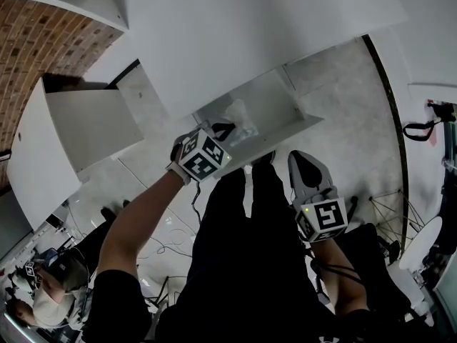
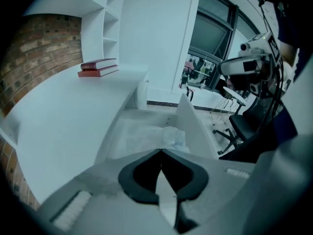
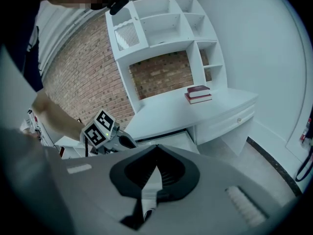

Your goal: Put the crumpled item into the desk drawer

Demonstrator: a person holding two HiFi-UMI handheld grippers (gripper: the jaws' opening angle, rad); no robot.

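Observation:
The crumpled item [image 1: 240,122], a wad of clear plastic, lies inside the open white desk drawer [image 1: 282,100]. In the left gripper view the crumpled item [image 2: 174,137] rests on the drawer floor just beyond my jaw tips, beside the drawer front [image 2: 194,127]. My left gripper [image 1: 222,129] hangs over the drawer's near edge, shut with nothing between its jaws [image 2: 160,151]. Lower and to the right, my right gripper [image 1: 300,158] is held back from the drawer over the person's legs, also shut and empty [image 3: 156,148]. It looks at the left gripper's marker cube [image 3: 100,129] and the drawer [image 3: 172,140].
The white desk top [image 1: 235,27] runs above the drawer, with two red books [image 2: 98,67] at its far end. White shelves [image 3: 161,26] stand against a brick wall. A second white cabinet [image 1: 78,131] is at the left. An office chair [image 2: 244,124] and cables lie on the floor.

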